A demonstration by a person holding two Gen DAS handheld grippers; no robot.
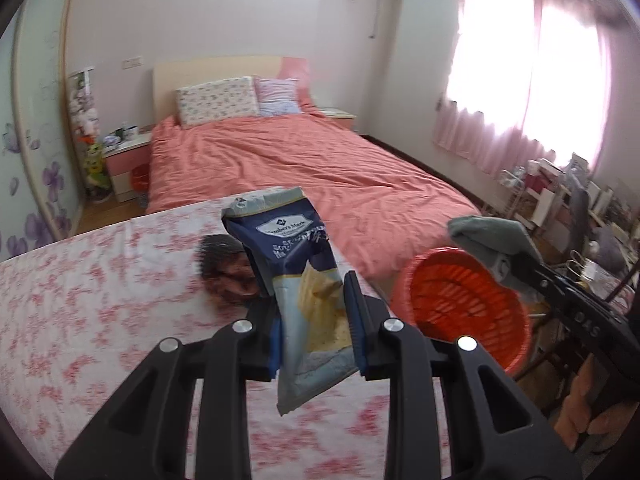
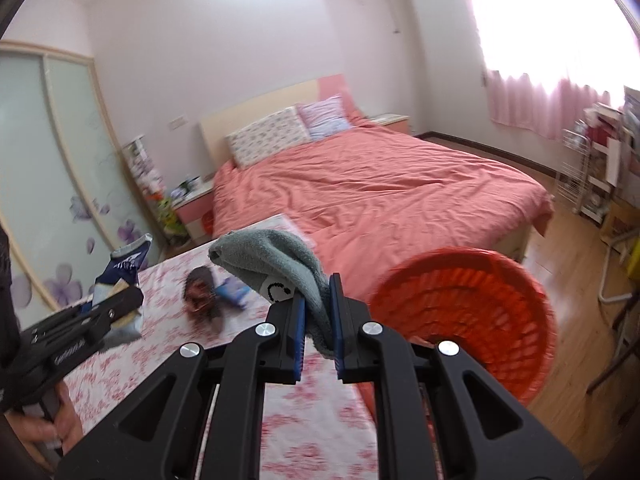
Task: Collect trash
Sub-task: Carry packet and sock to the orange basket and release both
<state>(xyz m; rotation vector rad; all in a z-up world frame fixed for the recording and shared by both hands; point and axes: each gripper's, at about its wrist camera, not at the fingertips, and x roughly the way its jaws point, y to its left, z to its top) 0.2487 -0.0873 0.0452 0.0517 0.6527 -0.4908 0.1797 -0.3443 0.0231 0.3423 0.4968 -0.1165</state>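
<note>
My left gripper (image 1: 312,320) is shut on a blue and pale snack bag (image 1: 296,256), which it holds upright above the floral tablecloth (image 1: 100,300). My right gripper (image 2: 318,316) is shut on a grey sock-like cloth (image 2: 280,264) with a small face printed on it. An orange slatted basket (image 2: 480,300) stands just right of the table's corner, its mouth tipped toward me; the same basket (image 1: 460,308) shows below the grey cloth (image 1: 492,236) in the left wrist view. On the table lie a dark brownish object (image 2: 200,292) and a blue wrapper (image 2: 232,292).
A bed with a salmon cover (image 2: 380,188) fills the room beyond the table. A nightstand (image 1: 128,160) and a flowered wardrobe door (image 2: 60,160) are at the left. Cluttered shelves (image 2: 600,168) and a metal chair frame (image 2: 616,280) stand at the right on the wooden floor.
</note>
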